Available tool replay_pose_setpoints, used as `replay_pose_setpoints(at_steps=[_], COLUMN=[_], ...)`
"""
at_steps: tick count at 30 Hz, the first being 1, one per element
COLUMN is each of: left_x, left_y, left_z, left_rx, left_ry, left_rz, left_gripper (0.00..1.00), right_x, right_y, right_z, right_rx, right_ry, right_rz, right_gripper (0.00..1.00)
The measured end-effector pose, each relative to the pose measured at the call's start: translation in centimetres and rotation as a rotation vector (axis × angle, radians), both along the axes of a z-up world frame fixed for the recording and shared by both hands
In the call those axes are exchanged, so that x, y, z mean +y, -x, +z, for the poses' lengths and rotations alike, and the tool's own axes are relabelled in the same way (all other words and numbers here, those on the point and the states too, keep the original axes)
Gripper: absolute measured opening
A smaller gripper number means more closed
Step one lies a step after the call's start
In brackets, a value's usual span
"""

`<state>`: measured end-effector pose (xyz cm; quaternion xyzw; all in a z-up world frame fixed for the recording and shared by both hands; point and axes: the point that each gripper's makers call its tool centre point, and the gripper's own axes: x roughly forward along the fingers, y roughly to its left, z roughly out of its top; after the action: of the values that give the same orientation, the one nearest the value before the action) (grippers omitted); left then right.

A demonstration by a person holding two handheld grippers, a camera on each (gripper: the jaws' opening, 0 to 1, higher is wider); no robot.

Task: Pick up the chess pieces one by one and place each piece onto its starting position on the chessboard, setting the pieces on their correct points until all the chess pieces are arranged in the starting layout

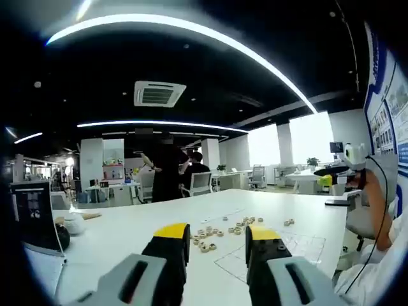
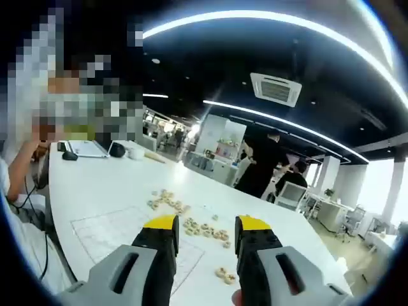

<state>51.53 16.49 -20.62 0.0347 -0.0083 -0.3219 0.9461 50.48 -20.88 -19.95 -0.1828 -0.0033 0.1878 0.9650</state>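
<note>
Your left gripper point(image 1: 218, 237) is up in the air over the white table point(image 1: 127, 226). Its two yellow-tipped jaws stand apart and nothing is between them. Your right gripper point(image 2: 207, 229) is the same: jaws apart, nothing held.

The chess pieces point(image 1: 224, 229) are small round tan discs. They lie loose on the table in a scattered bunch, past your left jaws. In the right gripper view the pieces point(image 2: 191, 220) run in a ragged line across the table, and a few more sit near the right jaw. The marks on top of them are too small to read.

The chessboard point(image 1: 280, 250) is a thin sheet with faint lines, flat on the table, just beside the pieces. In the right gripper view the board point(image 2: 121, 233) lies to the left of the pieces, and your jaws hide part of it.

A dark screen point(image 1: 35, 213) stands at the left edge of the table, cut off by the view. A laptop point(image 2: 89, 148) and a mug point(image 2: 135, 152) sit at the far end. Two people in dark clothes point(image 1: 171, 171) stand beyond the table, by office chairs and desks.
</note>
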Motion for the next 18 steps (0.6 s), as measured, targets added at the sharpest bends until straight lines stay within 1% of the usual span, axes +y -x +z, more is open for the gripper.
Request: replay_pose_setpoints(at_steps=[2, 6, 9, 13, 16, 18], left_x=[-0.02, -0.17, -0.18, -0.2, -0.09, -0.08], left_y=[-0.03, 0.0, 0.04, -0.02, -0.04, -0.15], left_z=[0.15, -0.17, 0.09, -0.21, 0.13, -0.01], left_rx=[-0.005, 0.001, -0.007, 0.0, -0.008, -0.005], left_ry=[0.006, -0.01, 0.0, -0.013, 0.0, -0.007], left_rz=[0.0, -0.003, -0.004, -0.004, -0.003, 0.0], left_gripper=[0.36, 0.36, 0.36, 0.36, 0.36, 0.36], right_x=[0.03, 0.04, 0.05, -0.04, 0.13, 0.04], right_y=[-0.01, -0.03, 0.1, -0.04, -0.05, -0.19], right_z=[-0.12, -0.13, -0.08, -0.14, -0.25, -0.28], right_rx=[0.003, 0.004, 0.003, 0.005, 0.008, 0.008], right_ry=[0.006, 0.007, 0.008, 0.009, 0.013, 0.015], right_rz=[0.001, 0.002, 0.004, -0.001, 0.005, 0.001], right_gripper=[0.36, 0.36, 0.36, 0.36, 0.36, 0.36])
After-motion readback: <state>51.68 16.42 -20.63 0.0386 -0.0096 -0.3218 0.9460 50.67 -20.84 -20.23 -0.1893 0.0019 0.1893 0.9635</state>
